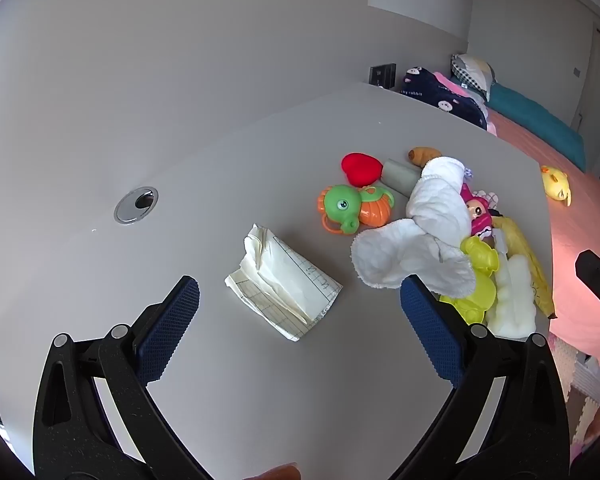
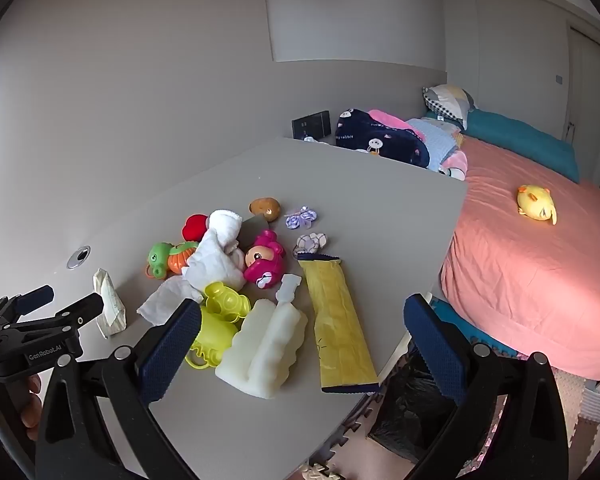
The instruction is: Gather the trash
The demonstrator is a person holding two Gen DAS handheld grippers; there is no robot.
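Both grippers gape empty; the left gripper (image 1: 300, 300) should straddle the crumpled paper (image 1: 282, 284) squarely, pinching its raised fold.

On the table (image 2: 380, 208), paper (image 1: 283, 286) lies left of my toy pile. Cloth (image 2: 216, 256) sits on the doll (image 2: 265, 262) and turtle (image 2: 168, 258). Foam (image 2: 262, 346) lies in front, wrapper (image 2: 338, 320) right of it. Bed (image 2: 540, 280) is right of the table, bin (image 2: 412, 412) below its edge.
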